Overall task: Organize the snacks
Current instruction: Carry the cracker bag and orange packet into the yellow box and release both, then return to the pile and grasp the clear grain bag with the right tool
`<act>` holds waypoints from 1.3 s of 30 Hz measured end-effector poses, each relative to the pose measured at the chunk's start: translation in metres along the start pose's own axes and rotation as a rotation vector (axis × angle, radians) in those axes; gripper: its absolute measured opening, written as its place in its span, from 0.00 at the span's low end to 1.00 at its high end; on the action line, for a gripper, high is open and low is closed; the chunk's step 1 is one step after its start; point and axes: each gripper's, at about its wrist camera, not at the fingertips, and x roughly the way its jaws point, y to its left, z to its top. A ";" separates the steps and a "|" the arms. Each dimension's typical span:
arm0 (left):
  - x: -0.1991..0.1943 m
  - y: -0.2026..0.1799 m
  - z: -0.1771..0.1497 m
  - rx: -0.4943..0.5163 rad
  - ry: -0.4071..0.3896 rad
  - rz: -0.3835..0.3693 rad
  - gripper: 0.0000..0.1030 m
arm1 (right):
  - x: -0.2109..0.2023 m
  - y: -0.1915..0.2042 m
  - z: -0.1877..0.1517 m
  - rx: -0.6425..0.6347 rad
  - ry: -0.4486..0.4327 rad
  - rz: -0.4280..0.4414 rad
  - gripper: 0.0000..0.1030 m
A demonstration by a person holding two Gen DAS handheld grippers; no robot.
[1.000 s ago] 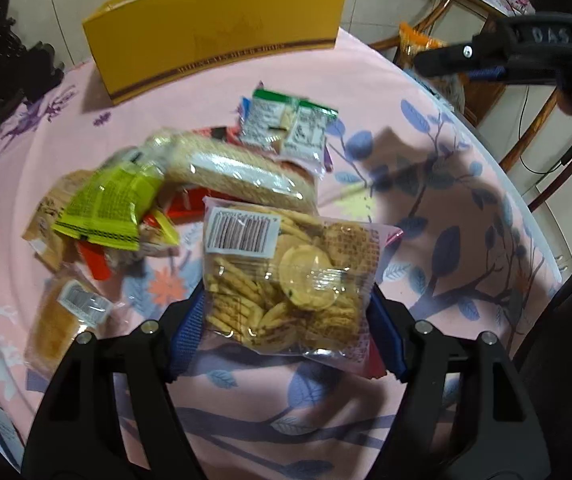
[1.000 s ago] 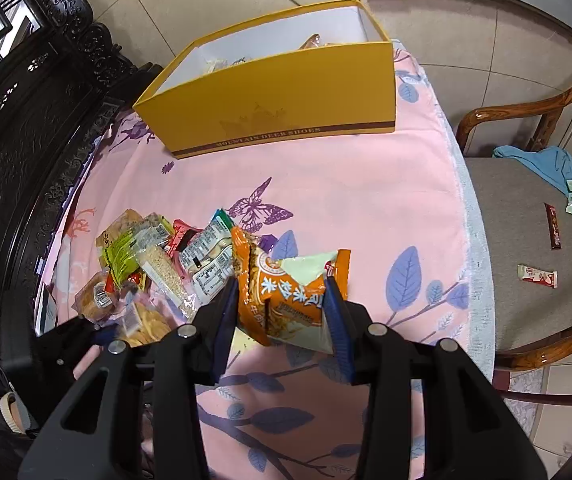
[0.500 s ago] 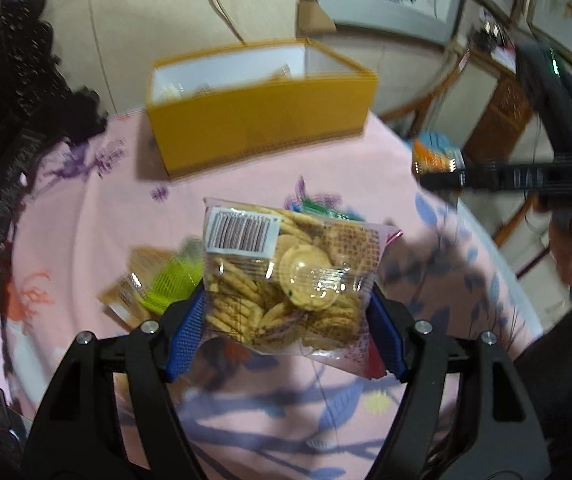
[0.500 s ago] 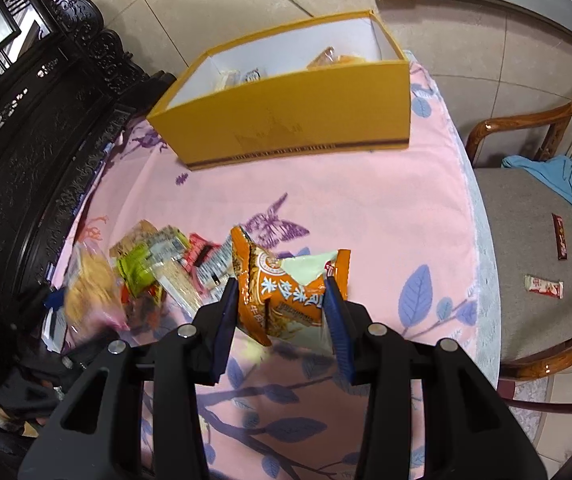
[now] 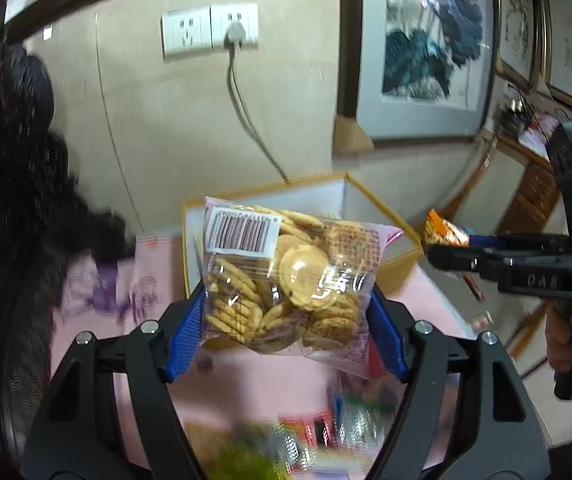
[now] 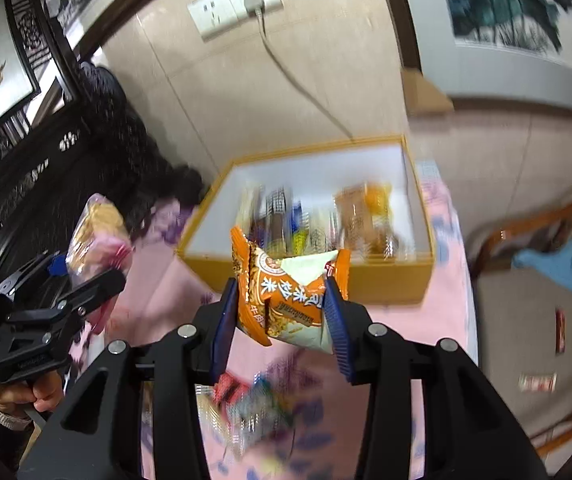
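My left gripper (image 5: 286, 312) is shut on a clear bag of small cookies (image 5: 286, 276) with a barcode label, held in the air before the open yellow box (image 5: 382, 204). My right gripper (image 6: 281, 312) is shut on an orange snack packet (image 6: 286, 296), raised in front of the yellow box (image 6: 318, 276), which has several snacks inside it. In the left wrist view the right gripper (image 5: 446, 252) shows at the right with the orange packet (image 5: 442, 232). The left gripper (image 6: 97, 280) and its cookie bag (image 6: 97, 232) show at the left of the right wrist view.
Loose snack packets (image 6: 245, 404) lie blurred on the pink flowered tablecloth (image 6: 418, 320) below both grippers. A wooden chair (image 6: 526, 320) with a blue cloth and small packets stands to the right. Dark carved furniture (image 6: 25, 168) is at the left, a wall with sockets (image 5: 209, 30) behind.
Both grippers have risen from the table with their packets and moved toward the yellow box, whose open top now lies just ahead. The loose snack pile has dropped to the bottom of both views.
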 end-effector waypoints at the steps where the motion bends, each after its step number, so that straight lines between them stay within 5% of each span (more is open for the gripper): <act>1: 0.006 0.002 0.013 -0.003 -0.013 0.006 0.72 | 0.003 0.000 0.008 -0.007 -0.011 -0.002 0.42; 10: 0.079 0.021 0.101 0.011 -0.025 0.057 0.73 | 0.046 -0.003 0.090 -0.085 -0.092 -0.035 0.42; 12: 0.095 0.027 0.112 -0.010 0.000 0.073 0.85 | 0.059 -0.005 0.105 -0.088 -0.086 -0.044 0.44; 14: 0.107 0.031 0.119 -0.031 0.029 0.114 0.97 | 0.068 -0.011 0.114 -0.053 -0.065 -0.070 0.67; 16: 0.108 0.035 0.123 -0.059 0.028 0.155 0.98 | 0.064 -0.019 0.119 0.005 -0.088 -0.096 0.94; 17: 0.106 0.037 0.124 -0.067 0.022 0.151 0.98 | 0.060 -0.024 0.120 0.039 -0.106 -0.105 0.99; 28: 0.066 0.035 0.091 -0.126 0.041 0.170 0.98 | 0.042 -0.020 0.081 0.096 -0.019 -0.085 0.99; 39: -0.001 0.036 0.024 -0.189 0.039 0.184 0.98 | 0.022 0.000 -0.006 0.083 0.124 -0.102 0.99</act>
